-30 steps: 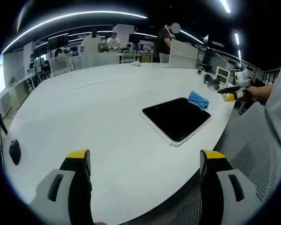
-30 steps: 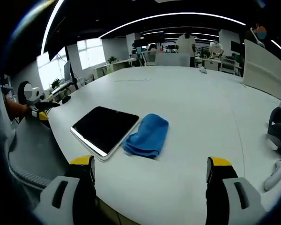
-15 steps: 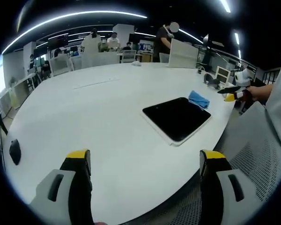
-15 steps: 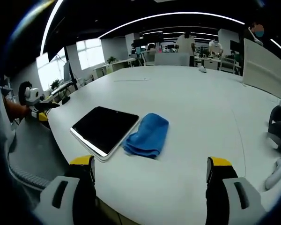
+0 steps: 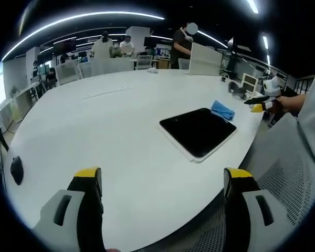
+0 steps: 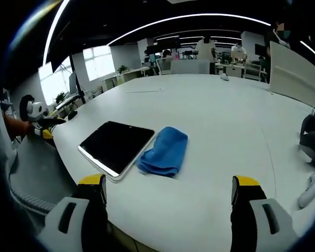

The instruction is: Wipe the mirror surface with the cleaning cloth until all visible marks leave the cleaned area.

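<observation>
**Kid:** Two grippers, and both have their jaws wide apart with nothing in them. Why?

**Helper:** I think no wiping has begun. The right gripper hangs over the near edge of the table, and the cloth lies just ahead of it, a bit toward its left jaw. Open jaws are ready to close on the cloth.

**Kid:** Where is the mirror?

**Helper:** The mirror sits touching the cloth, further to the left of that gripper. It is a flat dark square with round corners and a thin pale rim. It looks smooth and shiny.

**Kid:** And the cloth?

**Helper:** Blue, soft and bunched up in folds. One edge lies against the mirror's side, so it is quick to drag across.

**Kid:** What about the other gripper?

**Helper:** The left gripper waits over the table too. From it, the mirror is ahead and to the right, well apart, with the cloth just past it.

**Kid:** Can you see marks on the glass?

**Helper:** No, it is too small and dark to tell.
</observation>
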A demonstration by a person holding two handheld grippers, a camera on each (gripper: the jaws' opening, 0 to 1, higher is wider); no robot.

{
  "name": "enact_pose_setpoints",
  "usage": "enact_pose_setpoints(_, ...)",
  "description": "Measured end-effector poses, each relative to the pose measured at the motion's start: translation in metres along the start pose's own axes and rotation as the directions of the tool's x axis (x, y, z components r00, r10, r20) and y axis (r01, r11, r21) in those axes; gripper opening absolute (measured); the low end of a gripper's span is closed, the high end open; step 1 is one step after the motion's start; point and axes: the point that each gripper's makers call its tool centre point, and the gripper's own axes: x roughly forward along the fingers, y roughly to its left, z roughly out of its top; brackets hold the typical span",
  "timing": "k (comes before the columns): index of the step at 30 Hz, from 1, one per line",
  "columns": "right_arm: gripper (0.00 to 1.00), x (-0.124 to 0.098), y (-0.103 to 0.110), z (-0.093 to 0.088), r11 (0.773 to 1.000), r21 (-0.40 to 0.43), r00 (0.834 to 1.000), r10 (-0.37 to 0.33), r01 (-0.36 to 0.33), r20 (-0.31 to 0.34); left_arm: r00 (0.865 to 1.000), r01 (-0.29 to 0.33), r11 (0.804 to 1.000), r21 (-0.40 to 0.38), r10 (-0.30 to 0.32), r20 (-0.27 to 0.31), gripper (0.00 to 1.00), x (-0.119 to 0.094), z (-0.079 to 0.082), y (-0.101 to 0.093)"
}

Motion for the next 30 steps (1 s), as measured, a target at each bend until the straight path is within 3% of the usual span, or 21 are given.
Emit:
enact_pose_setpoints(25,0.98,-0.003,-0.002,0.002,0.999,0.036,1.0,-0.024,0.024,0.008,1.0,-0.003,1.0,0.01,0.003,-0.007,0.95,-0.001,0.002,-0.005)
enact_pose_setpoints(30,0.98,-0.001,-0.002,0.015,0.996,0.084,0.999,-0.045,0.042,0.028,1.0,-0.004,1.0,0.011,0.004,-0.007,0.95,-0.001,0.001,-0.003)
